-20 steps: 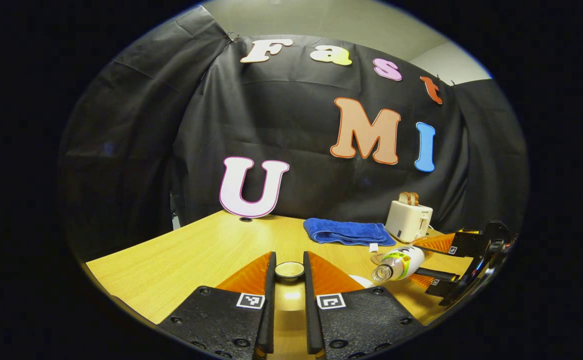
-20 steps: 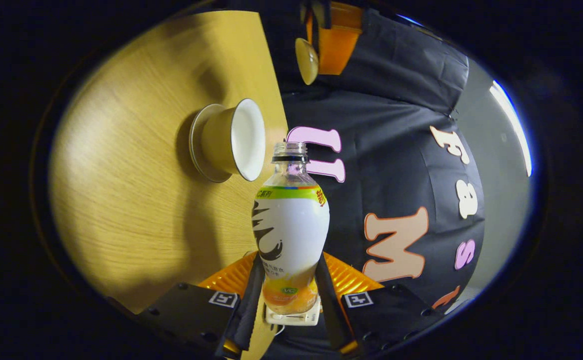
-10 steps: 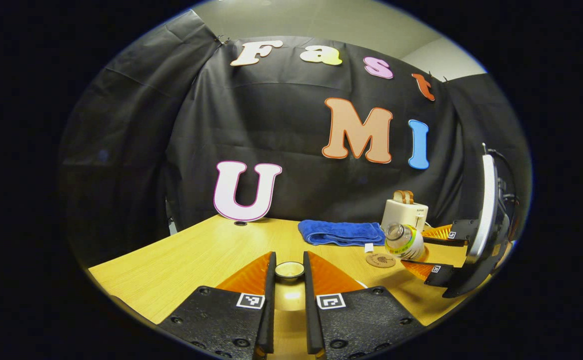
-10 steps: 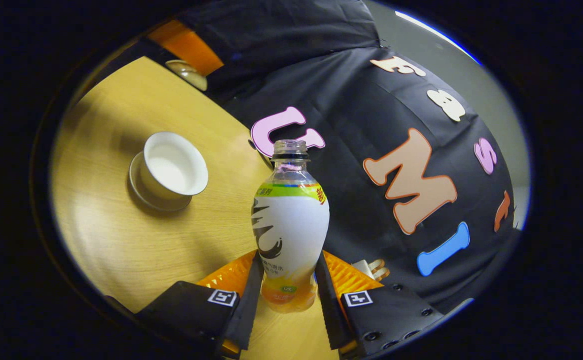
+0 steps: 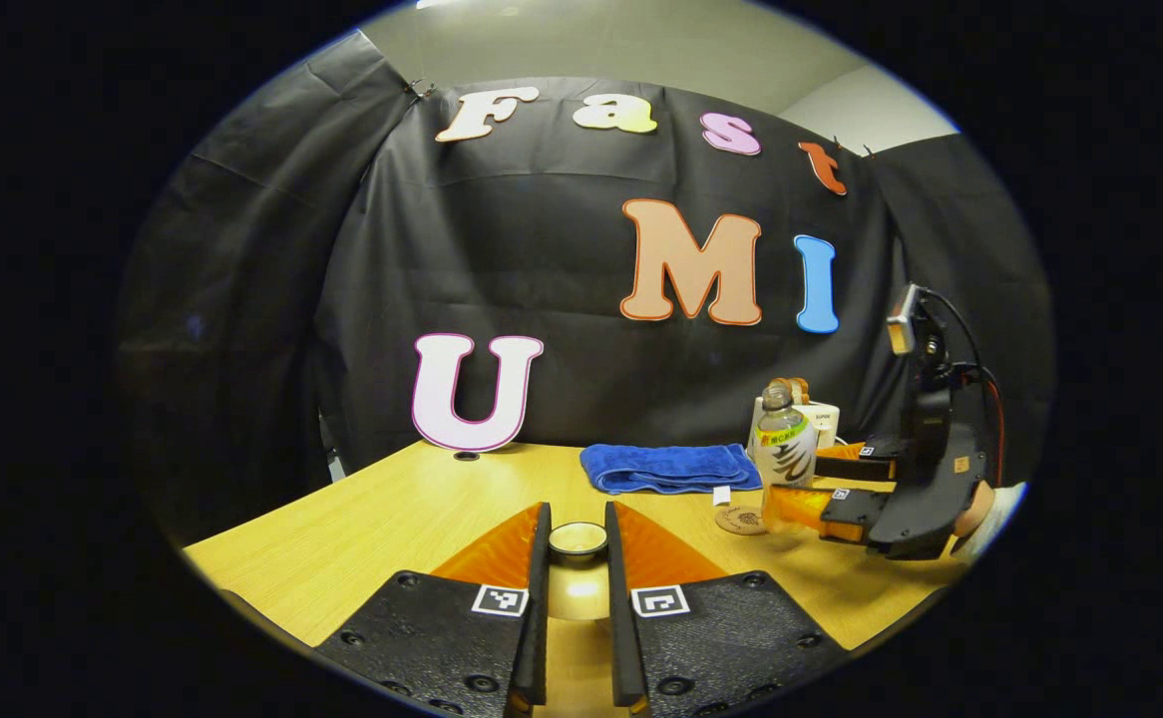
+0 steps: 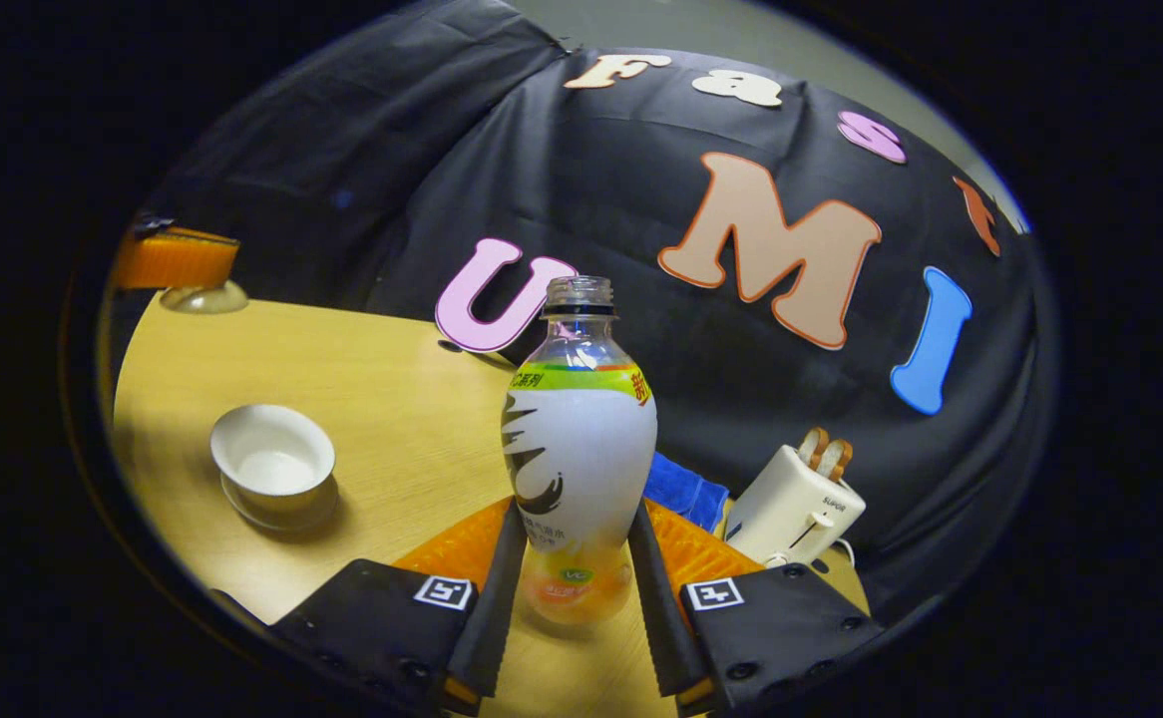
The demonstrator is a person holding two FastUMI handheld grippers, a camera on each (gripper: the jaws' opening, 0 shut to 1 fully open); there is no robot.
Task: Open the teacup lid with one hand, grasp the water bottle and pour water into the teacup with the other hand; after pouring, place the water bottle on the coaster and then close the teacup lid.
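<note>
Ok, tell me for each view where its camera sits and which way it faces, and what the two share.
Left gripper view: rides on the left gripper, low over the table, facing the booth wall; its own fingers pinch the teacup lid.
Right gripper view: rides on the right gripper, facing the wall; its fingers clamp the upright water bottle, teacup at left.
Shared: bottle, lid, blue towel, toaster; each shows the other gripper.

In the left gripper view, the folded blue towel (image 5: 669,467) is laid on the wooden surface (image 5: 392,514), left of the white toaster (image 5: 809,419); the round cork coaster (image 5: 739,520) is set before both.
</note>
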